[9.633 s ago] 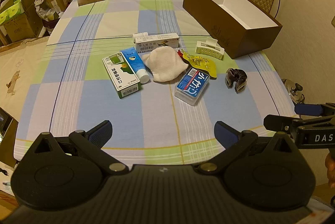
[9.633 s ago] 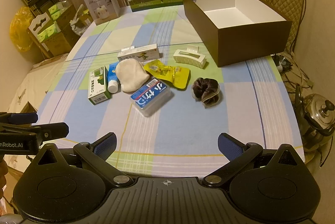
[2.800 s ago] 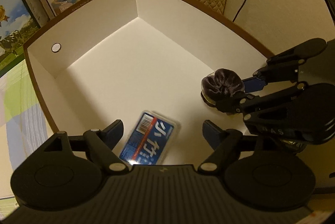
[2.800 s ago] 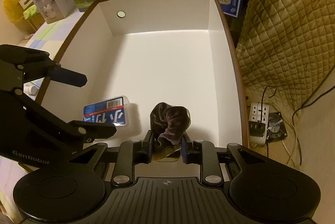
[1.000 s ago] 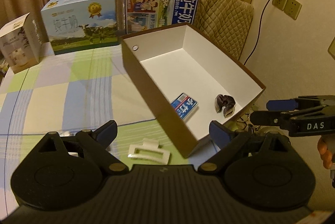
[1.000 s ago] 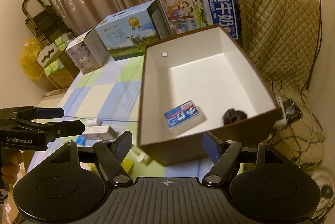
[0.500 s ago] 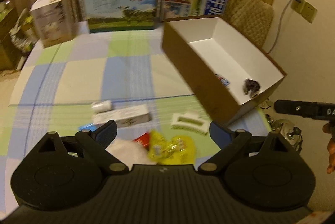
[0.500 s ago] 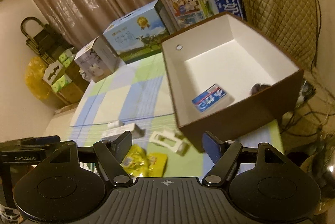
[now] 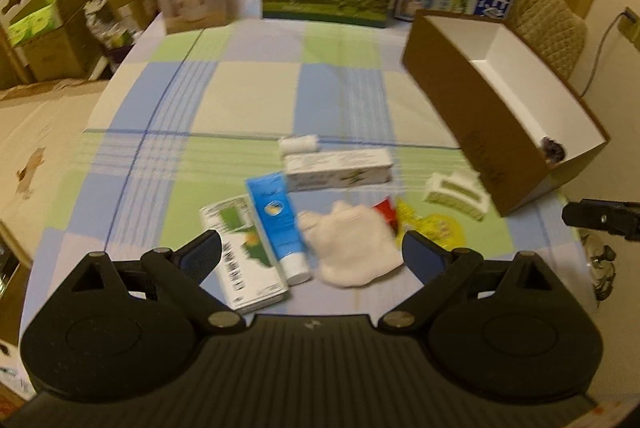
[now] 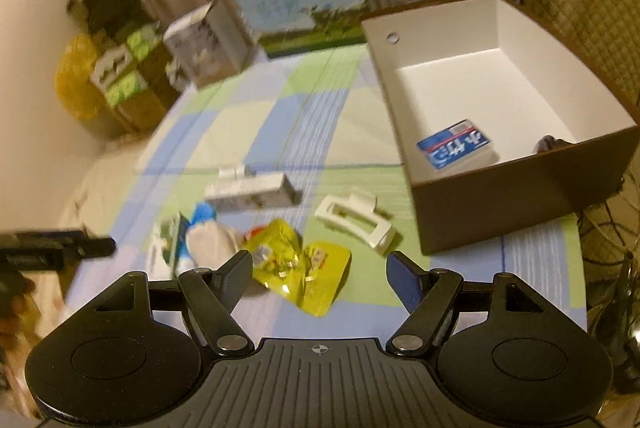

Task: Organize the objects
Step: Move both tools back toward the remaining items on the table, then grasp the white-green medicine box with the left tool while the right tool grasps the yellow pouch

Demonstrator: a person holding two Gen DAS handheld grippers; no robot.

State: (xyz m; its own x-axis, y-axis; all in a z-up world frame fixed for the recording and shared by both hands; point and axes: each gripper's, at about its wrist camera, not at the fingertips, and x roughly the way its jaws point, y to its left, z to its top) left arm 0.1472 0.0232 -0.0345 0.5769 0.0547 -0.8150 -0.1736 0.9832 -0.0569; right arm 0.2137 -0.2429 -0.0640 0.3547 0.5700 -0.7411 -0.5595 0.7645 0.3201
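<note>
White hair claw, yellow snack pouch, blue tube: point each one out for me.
white hair claw (image 10: 354, 220), right wrist view, middle of frame.
yellow snack pouch (image 10: 304, 270), right wrist view, crinkled centre.
blue tube (image 9: 276, 216), left wrist view, mid-body.

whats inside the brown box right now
The brown box holds a blue packet lying flat and a dark scrunchie by the near wall. That wall covers most of the scrunchie and the floor strip just behind it. The rest is bare white.

Brown box (image 10: 516, 199) walls block right side (top open); checked cloth (image 9: 248, 95) beyond clutter bare.
</note>
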